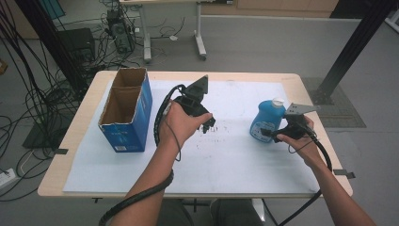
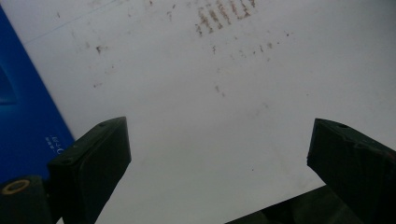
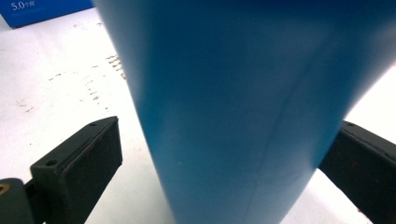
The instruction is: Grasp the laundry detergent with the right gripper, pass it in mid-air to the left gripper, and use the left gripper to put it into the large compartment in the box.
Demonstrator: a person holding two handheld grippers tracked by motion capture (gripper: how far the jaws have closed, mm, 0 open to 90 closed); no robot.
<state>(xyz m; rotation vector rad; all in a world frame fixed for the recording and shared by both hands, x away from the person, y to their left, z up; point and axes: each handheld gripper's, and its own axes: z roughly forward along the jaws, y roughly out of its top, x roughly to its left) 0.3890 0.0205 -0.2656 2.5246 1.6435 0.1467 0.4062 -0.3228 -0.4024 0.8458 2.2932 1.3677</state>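
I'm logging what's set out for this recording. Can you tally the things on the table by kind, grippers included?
Open blue cardboard box: 1
Blue plastic bottle with white cap: 1
Black two-jaw grippers, left gripper and right gripper: 2
White sheet covering the table: 1
Total: 5

Blue bottle (image 3: pixel 243 107) between spread right claw (image 3: pixel 224 163) jaws; left jaw clear of it.

both hand-held grippers, left (image 1: pixel 207 123) and right (image 1: pixel 269 133), held with jaws spread.
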